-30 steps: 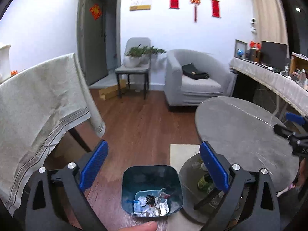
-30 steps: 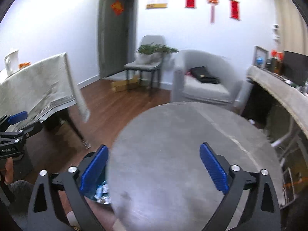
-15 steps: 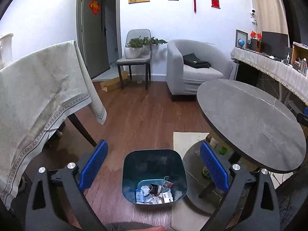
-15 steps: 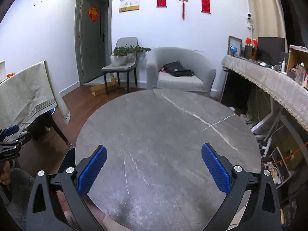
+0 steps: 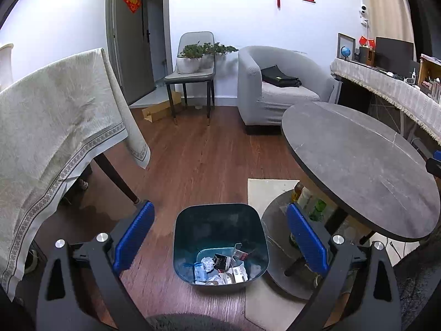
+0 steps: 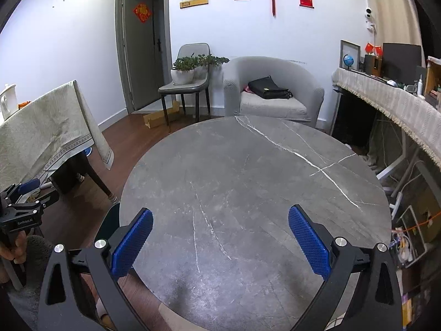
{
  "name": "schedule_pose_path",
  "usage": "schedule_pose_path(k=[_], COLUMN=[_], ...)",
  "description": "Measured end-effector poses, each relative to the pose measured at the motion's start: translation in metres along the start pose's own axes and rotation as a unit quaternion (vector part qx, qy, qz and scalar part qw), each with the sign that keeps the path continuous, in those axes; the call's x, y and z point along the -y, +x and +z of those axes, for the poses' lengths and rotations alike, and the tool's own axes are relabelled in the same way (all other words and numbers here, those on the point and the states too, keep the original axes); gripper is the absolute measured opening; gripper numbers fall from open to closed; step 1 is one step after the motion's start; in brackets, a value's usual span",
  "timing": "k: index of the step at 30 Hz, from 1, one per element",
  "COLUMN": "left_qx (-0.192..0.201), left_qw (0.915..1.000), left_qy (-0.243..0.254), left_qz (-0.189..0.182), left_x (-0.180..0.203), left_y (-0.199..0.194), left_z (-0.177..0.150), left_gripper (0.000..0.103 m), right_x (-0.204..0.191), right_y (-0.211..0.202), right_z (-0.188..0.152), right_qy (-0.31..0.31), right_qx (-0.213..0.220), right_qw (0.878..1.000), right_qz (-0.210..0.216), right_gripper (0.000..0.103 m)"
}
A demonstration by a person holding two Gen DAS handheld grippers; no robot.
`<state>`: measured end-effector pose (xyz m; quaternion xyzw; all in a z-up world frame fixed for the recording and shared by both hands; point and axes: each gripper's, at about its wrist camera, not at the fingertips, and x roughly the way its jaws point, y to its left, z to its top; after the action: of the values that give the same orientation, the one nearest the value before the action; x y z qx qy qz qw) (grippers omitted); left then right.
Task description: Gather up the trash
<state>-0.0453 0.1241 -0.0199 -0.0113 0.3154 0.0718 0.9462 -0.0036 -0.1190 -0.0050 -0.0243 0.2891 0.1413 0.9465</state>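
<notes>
Crumpled paper and small printed wrappers, the trash, lie loose in the bottom of a dark teal bin that stands on the wooden floor just beside the base of the round grey bench. The bench top carries nothing in either view.

Tool state: the left tool hovers above the bin with its blue pads spread wide and nothing between them. The right tool hovers over the bench top, likewise spread and empty. The left tool also shows at the left edge of the right wrist view, held in a hand.

Handling assessment (judgement):
- The pieces in the bin appear light and soft. They should crush under a pinch and give little resistance.
- Glossy wrappers may slide between the pads; take them across a fold or a crumpled bulge, not along a flat edge.
- The bin looks like thin rigid plastic, light for its bulk. If it must be moved, pinch the upper rim wall at the middle of one side; a corner grip is likely to twist.
- Bottles stand on the lower shelf under the bench. Whether they count as trash cannot be told.

Collection appears largely complete on the bench.
</notes>
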Motion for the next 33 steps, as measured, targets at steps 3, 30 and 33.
schedule_pose_path(k=[3, 30, 33], left_qx=[-0.001, -0.009, -0.009], left_qw=[1.0000, 0.9999, 0.9999], left_qy=[-0.003, -0.010, -0.010], left_qz=[0.001, 0.003, 0.004], left_x=[-0.0004, -0.0019, -0.0012], left_y=[-0.0003, 0.0019, 0.0016], left_z=[0.0002, -0.0018, -0.0019], left_gripper=[0.098, 0.098, 0.098], right_x=[-0.0011, -0.0044, -0.0044], right_y=[-0.0005, -0.0024, -0.0025], right_z=[0.0003, -0.0016, -0.0015], right_qy=[-0.001, -0.008, -0.008], right_qx=[0.005, 0.005, 0.004], right_qw=[1.000, 1.000, 1.000], right_qz=[0.000, -0.003, -0.003], right_gripper=[0.100, 0.100, 0.100])
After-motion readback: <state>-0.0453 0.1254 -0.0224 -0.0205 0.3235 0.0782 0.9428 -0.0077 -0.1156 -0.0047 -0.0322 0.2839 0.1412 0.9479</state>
